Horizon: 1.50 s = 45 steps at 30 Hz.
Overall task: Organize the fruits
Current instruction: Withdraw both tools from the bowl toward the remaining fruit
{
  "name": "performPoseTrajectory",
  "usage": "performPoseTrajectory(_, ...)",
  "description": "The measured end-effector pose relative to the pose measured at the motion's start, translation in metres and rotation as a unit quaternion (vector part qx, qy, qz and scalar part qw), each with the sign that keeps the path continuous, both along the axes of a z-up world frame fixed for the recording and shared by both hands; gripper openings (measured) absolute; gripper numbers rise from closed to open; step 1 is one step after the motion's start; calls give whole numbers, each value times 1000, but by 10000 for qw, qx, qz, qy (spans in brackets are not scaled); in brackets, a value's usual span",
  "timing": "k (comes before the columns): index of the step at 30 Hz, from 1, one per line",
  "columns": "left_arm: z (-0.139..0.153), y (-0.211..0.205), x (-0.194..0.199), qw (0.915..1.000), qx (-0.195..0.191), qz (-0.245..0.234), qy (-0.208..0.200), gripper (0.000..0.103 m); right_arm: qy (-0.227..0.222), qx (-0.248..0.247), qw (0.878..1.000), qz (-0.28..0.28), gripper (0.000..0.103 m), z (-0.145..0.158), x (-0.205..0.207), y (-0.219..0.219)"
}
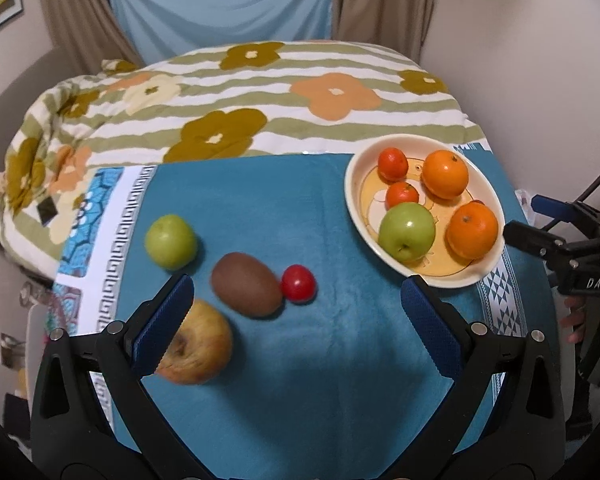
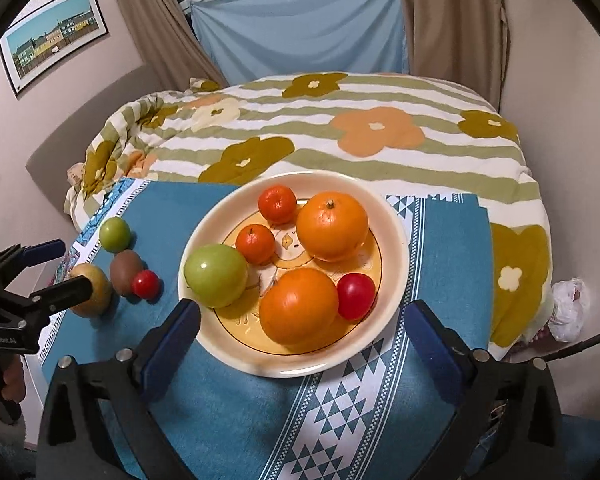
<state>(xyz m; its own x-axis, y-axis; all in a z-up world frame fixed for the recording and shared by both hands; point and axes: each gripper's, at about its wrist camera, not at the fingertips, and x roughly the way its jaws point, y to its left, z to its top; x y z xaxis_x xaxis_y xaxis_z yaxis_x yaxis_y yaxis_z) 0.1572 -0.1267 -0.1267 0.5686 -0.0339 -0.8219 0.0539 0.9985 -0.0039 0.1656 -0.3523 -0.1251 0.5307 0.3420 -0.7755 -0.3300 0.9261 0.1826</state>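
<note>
Left wrist view: 4 loose fruits, kiwi (image 1: 247,284) slanted, are seen just ahead of the empty, wide-apart left tongs (image 1: 296,320), nearer than the equally spread, empty right tongs (image 2: 306,334).

We held the left claw (image 1: 296,312) open over the teal cloth (image 1: 300,360). A yellow apple (image 1: 204,344), kiwi (image 1: 246,284), red tomato (image 1: 298,283) and green apple (image 1: 171,241) lay there; the plate (image 1: 354,200) held five fruits.
</note>
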Motion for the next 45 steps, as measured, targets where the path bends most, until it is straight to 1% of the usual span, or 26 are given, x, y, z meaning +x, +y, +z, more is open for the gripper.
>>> performPoseTrajectory(4, 13, 15, -17, 9998, 62, 165, -124, 103, -4, 7, 10000, 40, 102, 9, -6, 1)
performPoseTrajectory(10, 31, 37, -39, 9987, 98, 406, -283, 103, -125, -209, 9995, 217, 102, 27, -18, 12)
performPoseTrajectory(12, 36, 44, -47, 9983, 100, 486, -321, 103, -161, -214, 9991, 325, 102, 32, -22, 18)
performPoseTrajectory(17, 41, 60, -62, 9969, 143, 684, -363, 103, -196, -71, 9985, 508, 102, 40, -30, 34)
performPoseTrajectory(20, 39, 70, -67, 9965, 177, 752, -311, 103, -292, -126, 9982, 514, 102, 41, -34, 48)
performPoseTrajectory(26, 26, 88, -66, 9972, 135, 715, -164, 103, -194, -229, 9972, 691, 102, 32, -34, 78)
performPoseTrajectory(32, 10, 100, -57, 9986, 178, 493, -71, 103, -105, -407, 9953, 878, 102, 19, -31, 106)
performPoseTrajectory(34, 1, 100, -53, 9992, 185, 356, -29, 103, -111, -532, 9939, 958, 102, 11, -29, 117)
performPoseTrajectory(37, -17, 97, -48, 9994, 317, 122, 70, 103, -129, -705, 9915, 1086, 102, -1, -29, 131)
performPoseTrajectory(41, -37, 92, -42, 9989, 410, -186, 127, 103, -321, -971, 9861, 1310, 102, -12, -34, 148)
performPoseTrajectory(45, -55, 88, -31, 9980, 401, -454, 190, 103, -389, -1117, 9835, 1372, 101, -24, -38, 157)
